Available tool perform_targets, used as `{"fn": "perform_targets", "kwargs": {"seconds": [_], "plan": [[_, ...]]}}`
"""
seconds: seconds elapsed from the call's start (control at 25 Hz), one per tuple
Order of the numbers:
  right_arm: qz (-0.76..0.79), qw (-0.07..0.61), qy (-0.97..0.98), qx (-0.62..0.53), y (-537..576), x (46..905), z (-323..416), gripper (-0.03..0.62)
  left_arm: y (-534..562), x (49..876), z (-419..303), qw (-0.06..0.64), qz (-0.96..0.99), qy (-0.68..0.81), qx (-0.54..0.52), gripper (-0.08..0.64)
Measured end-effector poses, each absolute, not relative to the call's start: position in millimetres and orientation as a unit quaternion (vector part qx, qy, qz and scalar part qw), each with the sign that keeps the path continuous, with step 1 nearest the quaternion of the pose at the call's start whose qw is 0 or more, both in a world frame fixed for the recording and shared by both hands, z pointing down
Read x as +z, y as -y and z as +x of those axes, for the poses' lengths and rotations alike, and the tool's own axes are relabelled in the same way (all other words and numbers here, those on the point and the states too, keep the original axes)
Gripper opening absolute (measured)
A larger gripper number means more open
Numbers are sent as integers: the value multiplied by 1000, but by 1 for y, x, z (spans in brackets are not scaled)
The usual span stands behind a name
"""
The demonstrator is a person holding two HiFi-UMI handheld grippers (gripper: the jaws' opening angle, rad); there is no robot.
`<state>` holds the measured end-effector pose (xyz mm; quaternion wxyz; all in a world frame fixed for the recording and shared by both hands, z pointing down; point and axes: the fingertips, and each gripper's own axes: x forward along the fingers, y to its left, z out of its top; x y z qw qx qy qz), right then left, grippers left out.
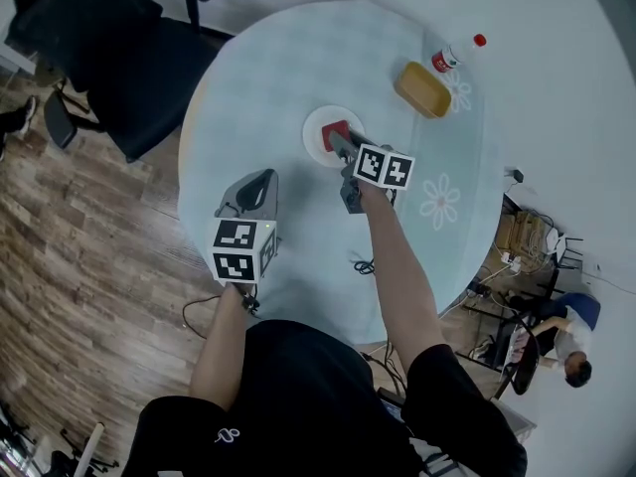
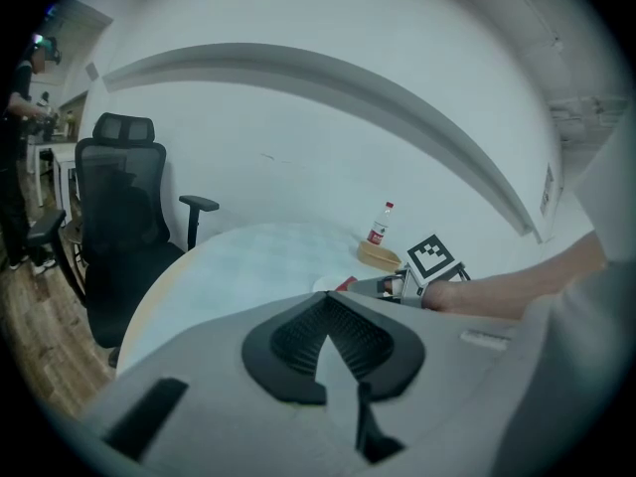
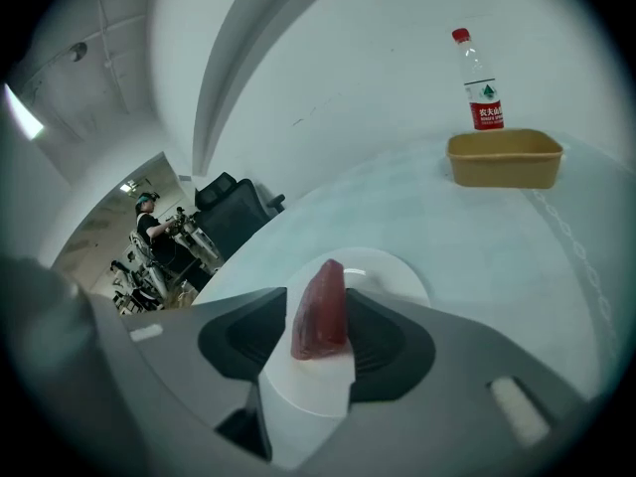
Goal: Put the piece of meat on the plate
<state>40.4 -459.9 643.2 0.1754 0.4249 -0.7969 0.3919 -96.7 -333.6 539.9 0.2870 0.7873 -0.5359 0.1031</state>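
- The left gripper, grey with a marker cube at its back, hangs nearest the person over the near part of the round table with a pale blue cloth. Its jaws are together with nothing between them.
- The right gripper reaches further in over the table's middle, pointing downward. Its jaws stand apart, one on each side of the meat, with a strip of white showing between the left pad and the meat.
- The dark red wedge-shaped piece of meat stands on edge on the plate, between those jaws.
- The small round white plate sits near the table's centre.
- The shallow tan rectangular container lies beyond the plate, well apart from it.
- The clear plastic bottle with a red cap and red label stands upright just behind the container.
- The black mesh office chair stands at the table's far-left edge, on the wood-plank floor.
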Motion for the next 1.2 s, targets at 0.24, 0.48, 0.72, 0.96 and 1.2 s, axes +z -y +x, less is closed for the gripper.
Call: {"fn": "perform_targets", "kwargs": {"seconds": [0.24, 0.48, 0.72, 0.96, 1.2], "plan": [[457, 148, 782, 398, 449, 638, 56, 267, 325, 530, -101, 283, 791, 533, 96, -2], [488, 35, 804, 339, 420, 557, 73, 146, 328, 498, -97, 265, 813, 517, 46, -2], [496, -79, 838, 214, 371, 428, 91, 6, 332, 408, -77, 129, 856, 499, 37, -2], [488, -115, 860, 96, 310, 336, 108, 8, 296, 278, -16, -143, 875, 463, 19, 0], [513, -44, 857, 35, 274, 318, 131, 6, 272, 291, 13, -98, 848, 519, 53, 0]]}}
